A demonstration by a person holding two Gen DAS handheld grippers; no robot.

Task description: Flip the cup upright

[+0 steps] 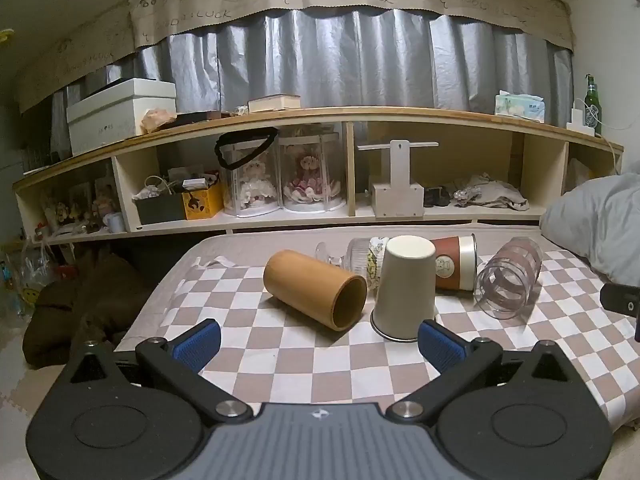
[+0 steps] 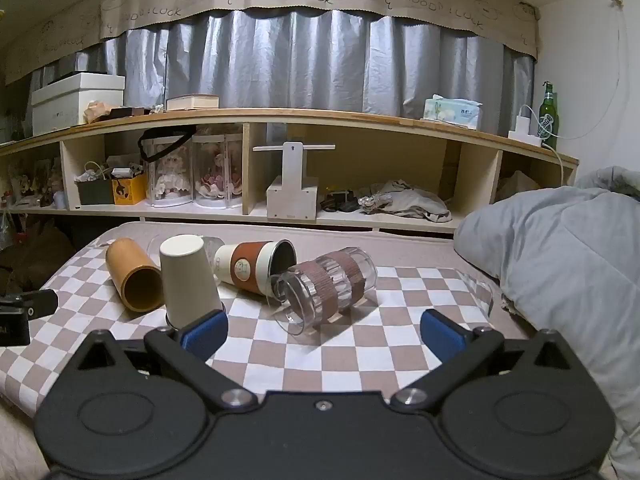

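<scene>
Several cups lie on a checkered cloth (image 1: 304, 364) on the bed. A beige paper cup (image 1: 406, 288) (image 2: 190, 282) stands upside down. A tan bamboo cup (image 1: 316, 289) (image 2: 134, 280) lies on its side, mouth toward me. A white cup with a red sleeve (image 1: 454, 264) (image 2: 252, 266) and a clear ribbed glass with a brown band (image 1: 508, 276) (image 2: 324, 290) lie on their sides. A clear glass jar (image 1: 360, 258) lies behind the paper cup. My left gripper (image 1: 319, 343) is open and empty, in front of the bamboo and paper cups. My right gripper (image 2: 323, 334) is open and empty, in front of the clear glass.
A grey duvet (image 2: 560, 260) is piled on the bed at the right. A wooden shelf unit (image 1: 320, 168) with boxes, dolls and clutter runs behind the bed. The bed's left edge drops to a dark heap (image 1: 80, 304) on the floor.
</scene>
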